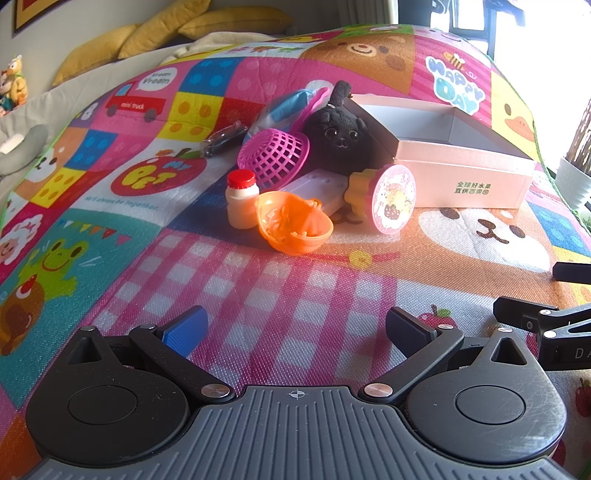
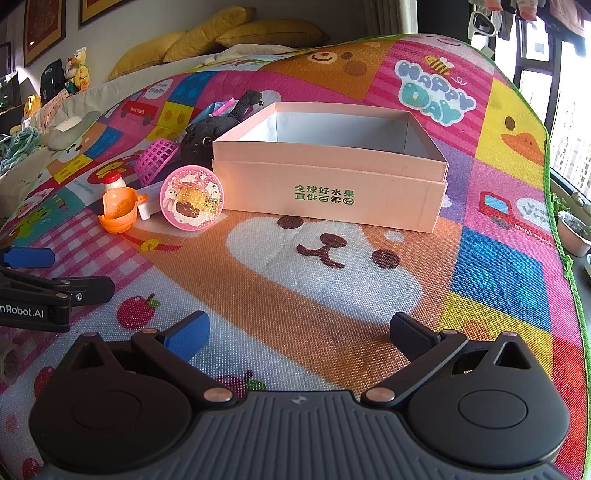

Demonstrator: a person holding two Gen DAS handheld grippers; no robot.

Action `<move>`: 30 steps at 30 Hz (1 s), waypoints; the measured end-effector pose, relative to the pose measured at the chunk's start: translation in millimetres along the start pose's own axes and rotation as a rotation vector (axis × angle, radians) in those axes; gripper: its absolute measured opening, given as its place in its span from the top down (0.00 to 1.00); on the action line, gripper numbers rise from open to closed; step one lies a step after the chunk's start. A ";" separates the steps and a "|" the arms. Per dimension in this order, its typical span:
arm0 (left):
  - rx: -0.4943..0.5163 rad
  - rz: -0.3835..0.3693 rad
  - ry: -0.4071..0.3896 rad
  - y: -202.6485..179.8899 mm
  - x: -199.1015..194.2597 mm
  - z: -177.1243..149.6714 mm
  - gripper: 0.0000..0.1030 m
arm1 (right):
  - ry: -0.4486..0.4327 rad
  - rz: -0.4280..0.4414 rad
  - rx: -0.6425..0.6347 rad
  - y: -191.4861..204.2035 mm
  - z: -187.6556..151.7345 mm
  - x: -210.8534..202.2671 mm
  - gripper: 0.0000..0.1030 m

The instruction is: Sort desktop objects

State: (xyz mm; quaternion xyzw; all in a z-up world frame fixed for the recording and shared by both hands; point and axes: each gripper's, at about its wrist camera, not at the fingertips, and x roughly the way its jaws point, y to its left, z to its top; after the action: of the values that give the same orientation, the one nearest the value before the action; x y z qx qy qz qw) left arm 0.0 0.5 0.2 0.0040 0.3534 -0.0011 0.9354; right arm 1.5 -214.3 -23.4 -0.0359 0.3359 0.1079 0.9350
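Left claw (image 1: 295, 332) and right claw (image 2: 299, 336): both spread, empty. Toys heaped at 9 o'clock of the empty box (image 2: 369, 199). Risk: the orange bowl (image 1: 293, 223) tips or the bottle (image 1: 242, 199) topples when a neighbour is pulled.

yellow cushions (image 2: 236, 33), framed pictures (image 2: 42, 27), plush duck (image 2: 77, 68) beyond cartoon play mat (image 2: 332, 280)

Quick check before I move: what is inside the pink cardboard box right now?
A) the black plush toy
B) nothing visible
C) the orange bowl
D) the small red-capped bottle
B: the pink cardboard box shows only bare grey inner walls, while the black plush toy, orange bowl and red-capped bottle all sit on the mat outside it.
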 end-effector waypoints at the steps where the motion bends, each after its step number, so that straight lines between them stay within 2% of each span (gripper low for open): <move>1: 0.000 0.000 -0.001 -0.2 0.0 -0.1 0.00 | 0.000 0.000 0.000 0.0 0.0 -0.1 0.00; 12: 0.003 0.001 0.000 -0.6 -0.1 0.0 0.00 | 0.003 0.000 -0.001 1.9 0.0 0.0 0.00; 17: 0.014 -0.005 0.010 -0.2 1.9 -1.3 0.00 | 0.062 0.013 0.001 -1.0 6.9 2.5 0.00; 25: 0.014 -0.005 0.010 -1.3 -0.2 -0.7 0.00 | 0.090 0.011 -0.002 -0.5 10.0 3.6 0.00; 28: 0.009 -0.015 0.008 1.2 0.9 1.6 0.00 | 0.089 0.028 -0.003 -1.4 12.2 3.0 0.00; 30: 0.005 -0.050 -0.001 7.9 -1.5 4.1 0.00 | 0.052 0.070 -0.022 1.0 16.7 0.5 0.00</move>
State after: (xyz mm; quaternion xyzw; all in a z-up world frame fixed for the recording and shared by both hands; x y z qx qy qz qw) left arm 1.6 8.3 4.4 -0.0027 0.3531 -0.0254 0.9352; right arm 12.0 -210.9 -10.8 -0.0371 0.3599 0.1431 0.9212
